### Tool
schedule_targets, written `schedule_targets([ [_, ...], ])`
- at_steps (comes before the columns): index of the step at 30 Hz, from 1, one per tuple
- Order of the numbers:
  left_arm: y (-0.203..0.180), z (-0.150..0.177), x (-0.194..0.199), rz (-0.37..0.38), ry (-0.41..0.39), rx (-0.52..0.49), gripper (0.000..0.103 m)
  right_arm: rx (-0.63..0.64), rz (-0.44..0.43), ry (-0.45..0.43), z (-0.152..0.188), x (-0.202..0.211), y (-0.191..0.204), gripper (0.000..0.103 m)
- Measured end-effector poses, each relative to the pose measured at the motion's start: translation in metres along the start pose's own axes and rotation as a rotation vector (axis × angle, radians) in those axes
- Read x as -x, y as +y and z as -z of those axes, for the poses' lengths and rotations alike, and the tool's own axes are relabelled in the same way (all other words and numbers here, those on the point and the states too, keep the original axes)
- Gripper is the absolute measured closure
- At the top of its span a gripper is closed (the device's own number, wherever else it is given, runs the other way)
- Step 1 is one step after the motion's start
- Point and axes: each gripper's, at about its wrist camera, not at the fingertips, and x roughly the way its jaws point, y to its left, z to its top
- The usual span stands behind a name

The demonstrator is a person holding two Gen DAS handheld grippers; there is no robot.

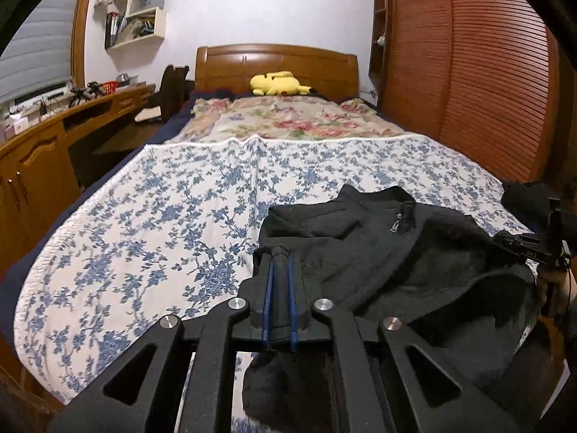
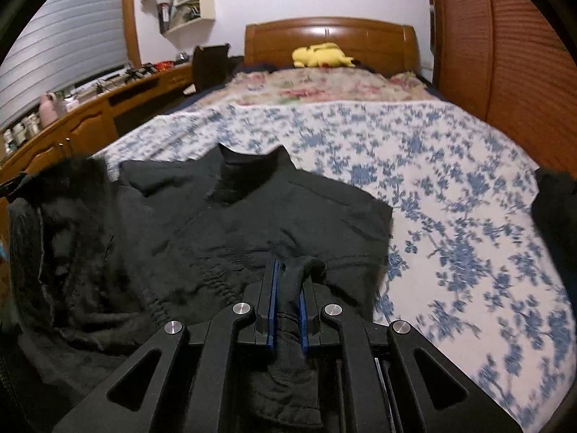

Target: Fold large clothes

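Observation:
A large black jacket (image 1: 378,238) lies crumpled on the near end of the bed, its zip pull and fleecy lining showing. In the right wrist view the jacket (image 2: 252,216) spreads flatter, with its stand-up collar pointing toward the headboard. My left gripper (image 1: 280,256) is shut on a fold of the jacket's left edge, and a bunch of black cloth hangs below the blue pads. My right gripper (image 2: 288,267) is shut on a gathered piece of the jacket's near hem. A hand (image 1: 557,281) shows at the right edge of the left wrist view.
The bed has a blue-flowered cover (image 1: 162,216), then a rose-patterned blanket (image 1: 288,119). A yellow plush toy (image 1: 279,83) lies by the wooden headboard. A louvred wardrobe (image 1: 468,90) runs along the right, a wooden desk (image 1: 54,133) along the left. Another dark garment (image 2: 555,209) lies at the bed's right edge.

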Motion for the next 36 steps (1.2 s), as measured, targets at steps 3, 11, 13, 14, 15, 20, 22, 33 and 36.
schedule_targets([
  [3, 0.002, -0.005, -0.011, -0.044, -0.009, -0.013, 0.084, -0.014, -0.019, 0.014, -0.014, -0.021, -0.001, 0.094],
  [11, 0.006, -0.028, -0.035, 0.003, -0.045, 0.005, 0.067, -0.022, 0.000, 0.037, -0.067, -0.090, -0.020, 0.094],
  [13, 0.003, -0.032, -0.044, 0.026, -0.051, 0.011, 0.066, -0.016, 0.019, 0.044, -0.080, -0.112, -0.023, 0.094],
  [14, 0.001, -0.033, -0.048, 0.041, -0.053, 0.014, 0.066, -0.013, 0.029, 0.046, -0.085, -0.117, -0.023, 0.094],
  [15, -0.002, -0.033, -0.052, 0.056, -0.053, 0.016, 0.066, -0.009, 0.040, 0.048, -0.091, -0.124, -0.024, 0.094],
  [20, -0.012, -0.024, -0.064, 0.094, -0.041, 0.006, 0.066, -0.006, 0.095, 0.037, -0.110, -0.155, -0.026, 0.094],
  [22, -0.016, -0.022, -0.066, 0.104, -0.041, -0.005, 0.060, -0.009, 0.122, 0.004, -0.119, -0.162, -0.030, 0.094],
  [33, -0.026, -0.012, -0.070, 0.160, -0.032, -0.035, 0.036, -0.109, 0.298, 0.053, -0.158, -0.216, -0.052, 0.093],
  [36, -0.026, -0.009, -0.075, 0.151, -0.014, -0.036, 0.035, -0.156, 0.272, 0.132, -0.157, -0.228, -0.050, 0.080],
])
